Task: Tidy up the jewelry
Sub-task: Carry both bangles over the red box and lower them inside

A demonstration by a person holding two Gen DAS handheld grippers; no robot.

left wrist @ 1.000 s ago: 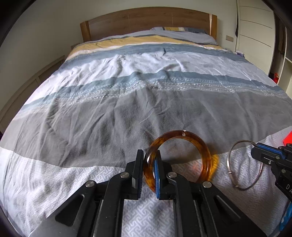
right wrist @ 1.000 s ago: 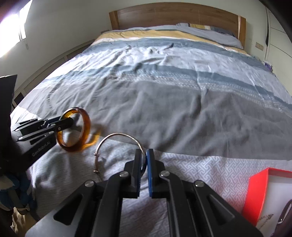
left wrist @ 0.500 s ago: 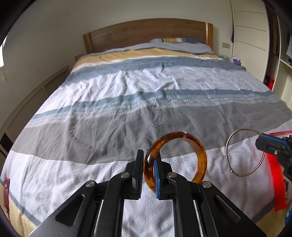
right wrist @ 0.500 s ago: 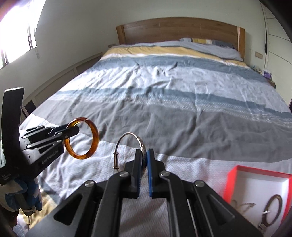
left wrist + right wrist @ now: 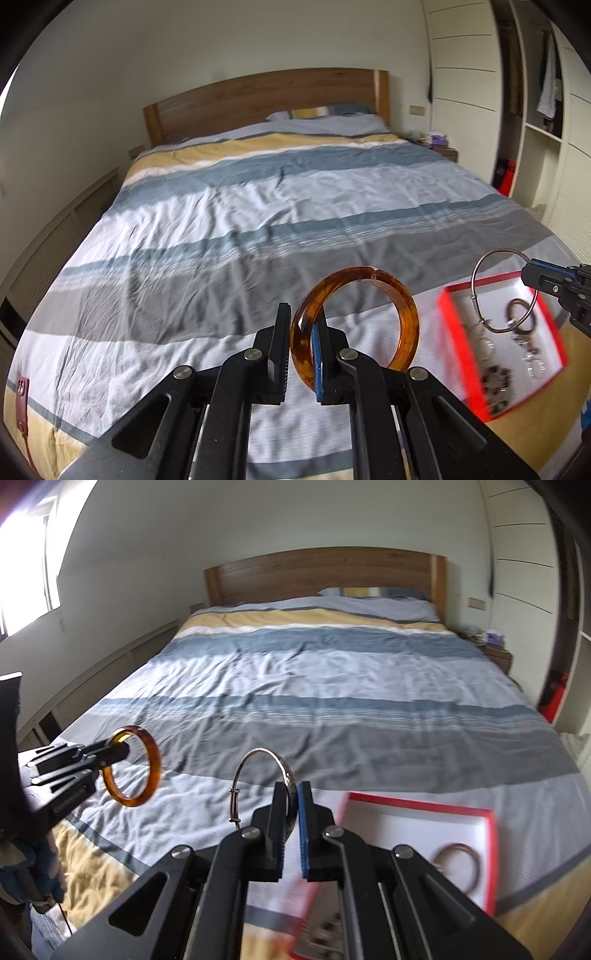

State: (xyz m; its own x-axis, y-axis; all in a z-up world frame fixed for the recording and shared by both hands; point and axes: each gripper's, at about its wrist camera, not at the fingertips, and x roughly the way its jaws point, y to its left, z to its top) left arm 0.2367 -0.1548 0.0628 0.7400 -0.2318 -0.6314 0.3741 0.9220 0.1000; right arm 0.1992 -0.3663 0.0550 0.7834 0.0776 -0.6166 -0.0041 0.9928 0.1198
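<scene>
Above the red box, the left gripper pinched an upright amber bangle while the right gripper clamped an upright silver bangle.

Big bed with a wooden headboard far ahead of the fingers. On top, a wrinkly striped blanket: yellow, blue, white and gray bands. Pillows way up by the headboard. Down at the near end, lying flat on the blanket, a red box with a white inside, to the right of the left fingers, partly under the right fingers.
</scene>
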